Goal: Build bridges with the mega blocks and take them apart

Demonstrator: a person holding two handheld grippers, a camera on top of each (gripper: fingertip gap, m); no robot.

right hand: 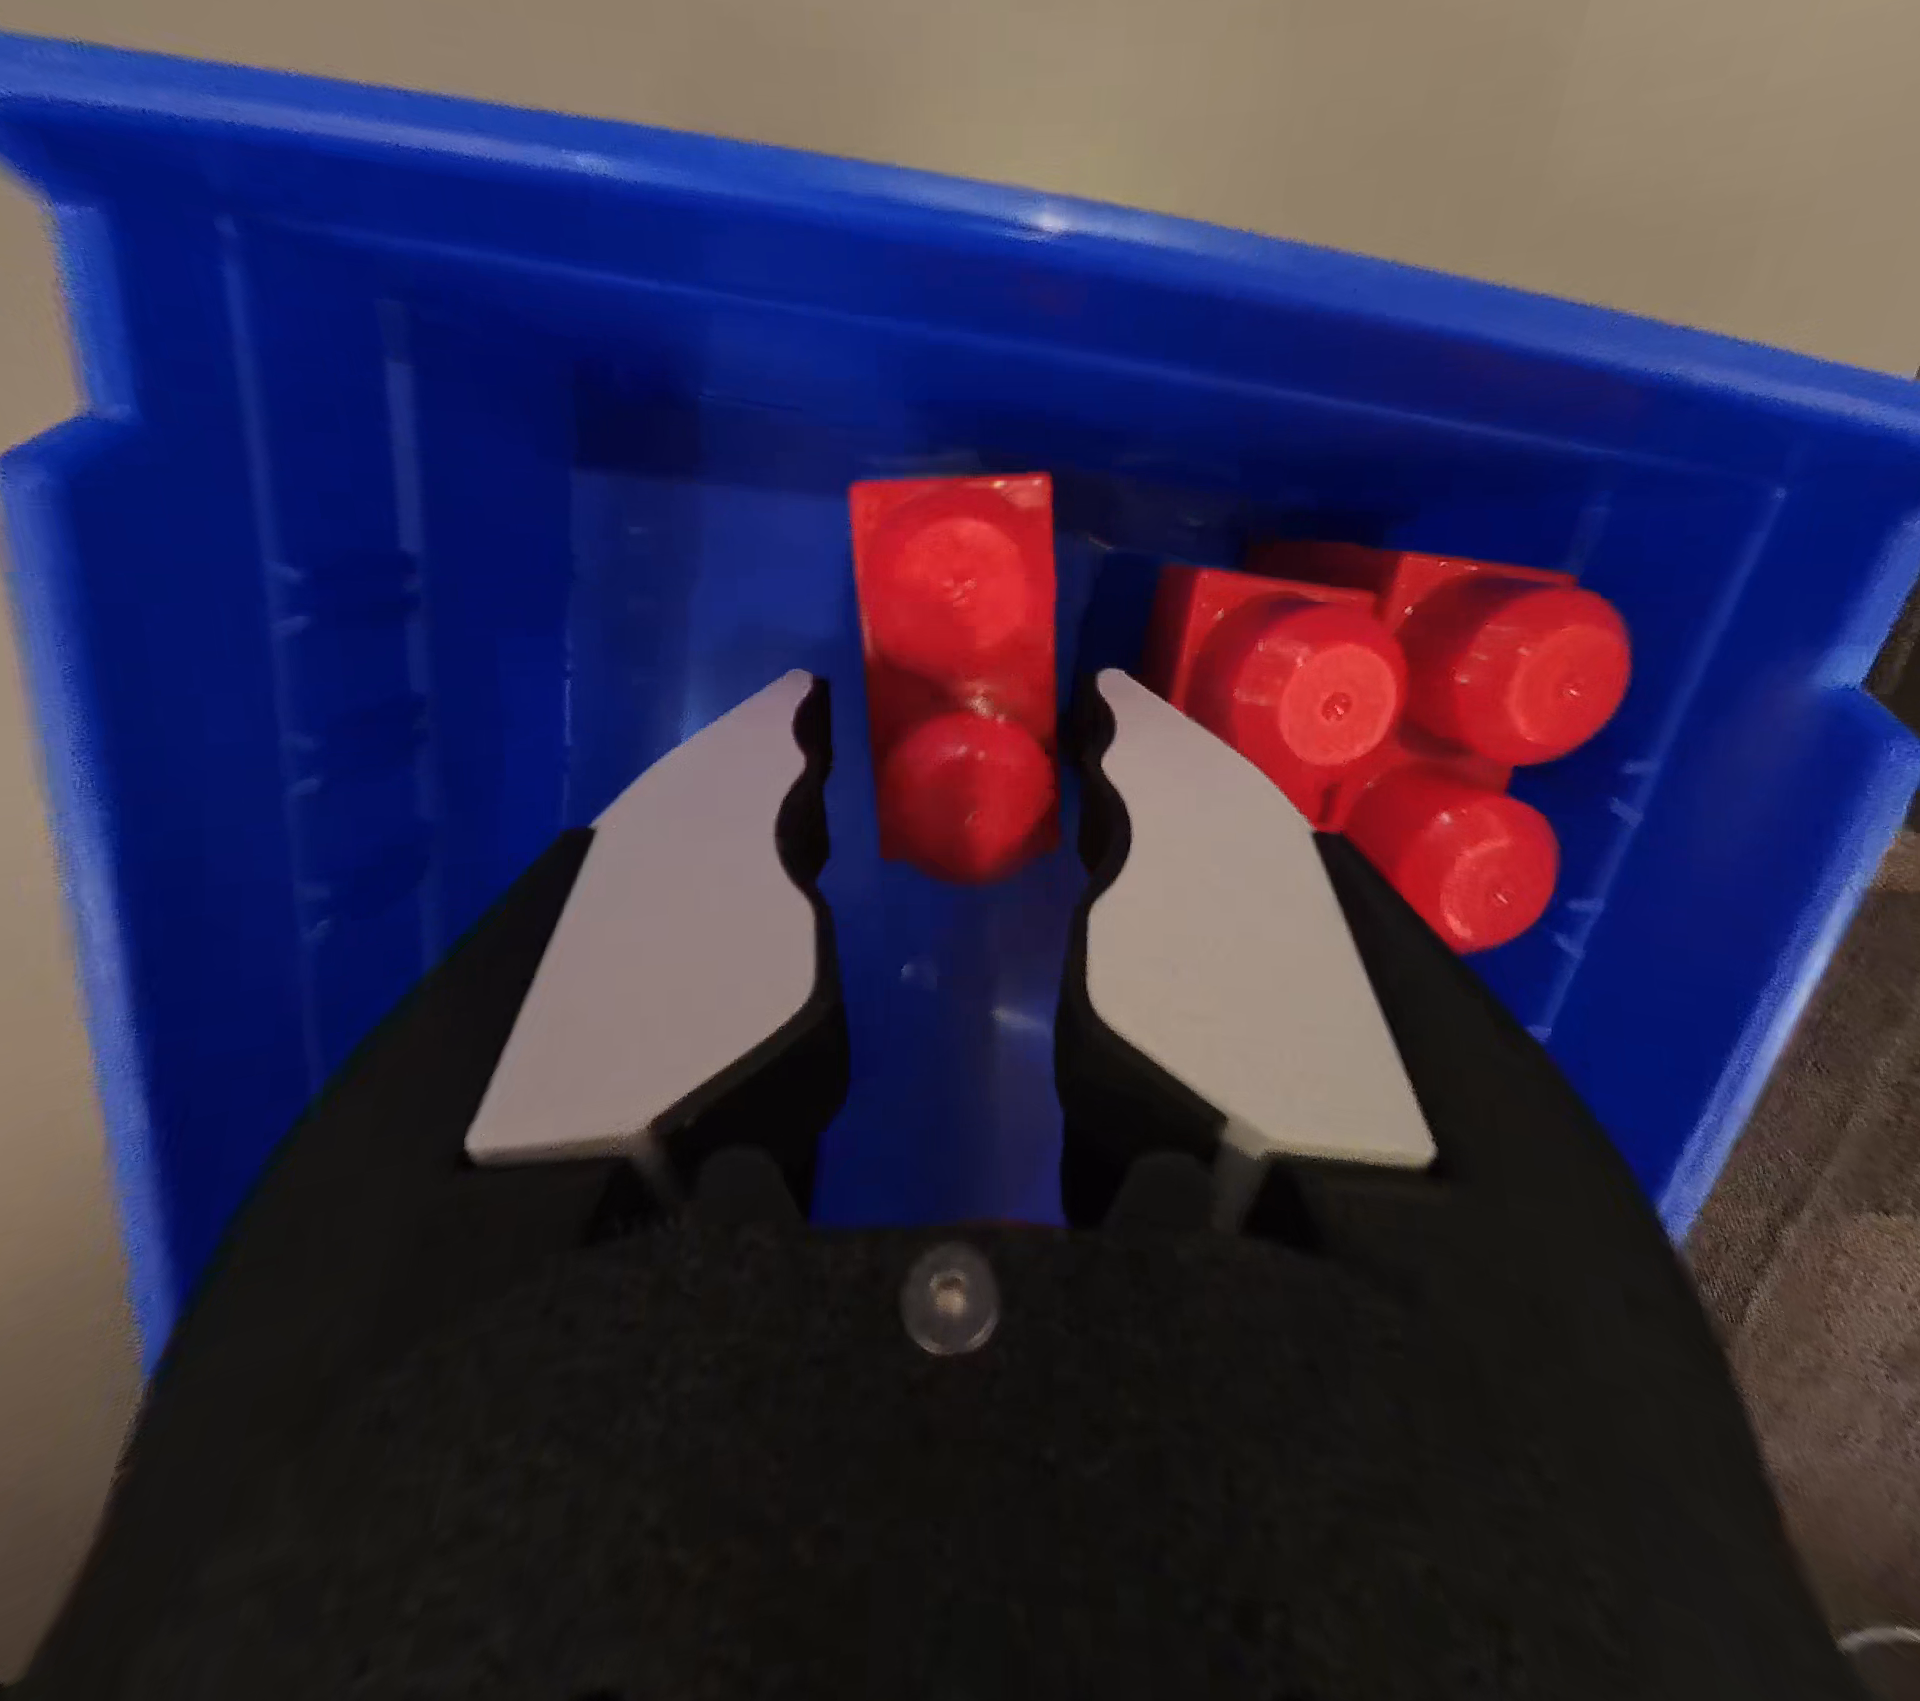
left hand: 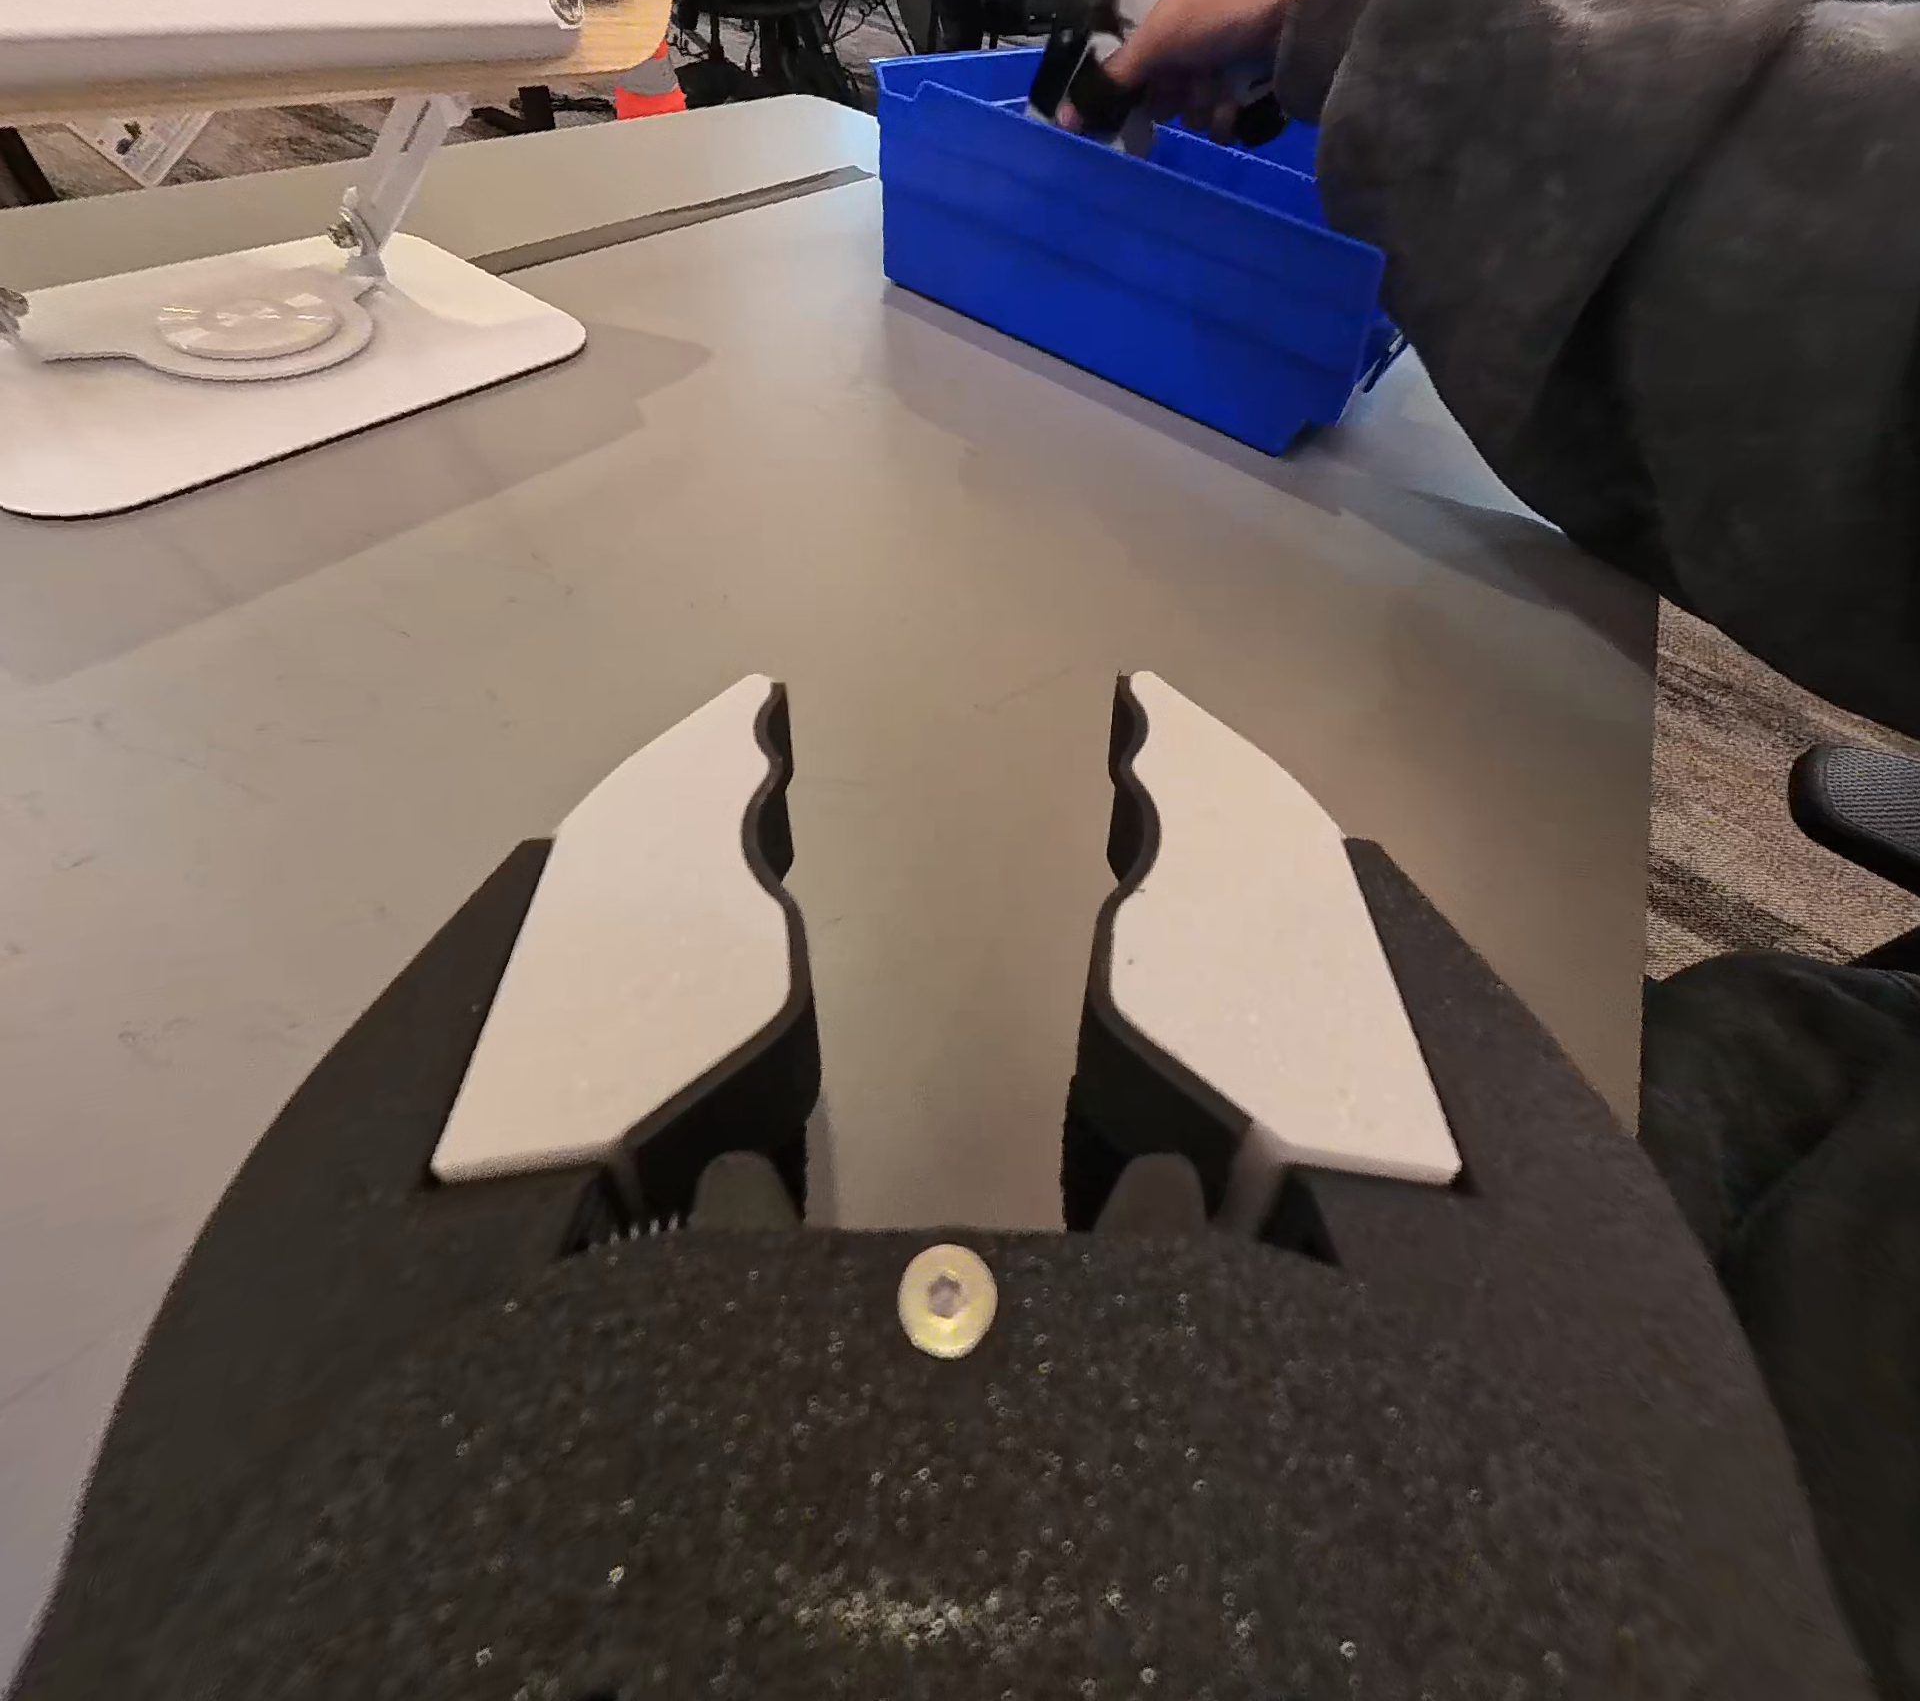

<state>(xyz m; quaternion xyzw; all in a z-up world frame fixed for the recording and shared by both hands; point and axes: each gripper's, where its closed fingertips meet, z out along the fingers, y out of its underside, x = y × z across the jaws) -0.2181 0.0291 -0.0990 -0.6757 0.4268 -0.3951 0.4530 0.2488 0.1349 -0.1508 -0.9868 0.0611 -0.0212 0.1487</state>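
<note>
Red two-stud block (right hand: 961,675) lies between the released right claw (right hand: 954,695); left claw (left hand: 951,695) released.

We see a grey table (left hand: 935,508) as the surface that carries everything. On its far left side stands a white stand (left hand: 281,363) with a flat base, which holds up a printed sheet. On the far right side, near the table edge, a blue bin (left hand: 1122,269) rests directly on the table. A dark strip (left hand: 675,223) runs across the table between the stand and the bin.
</note>
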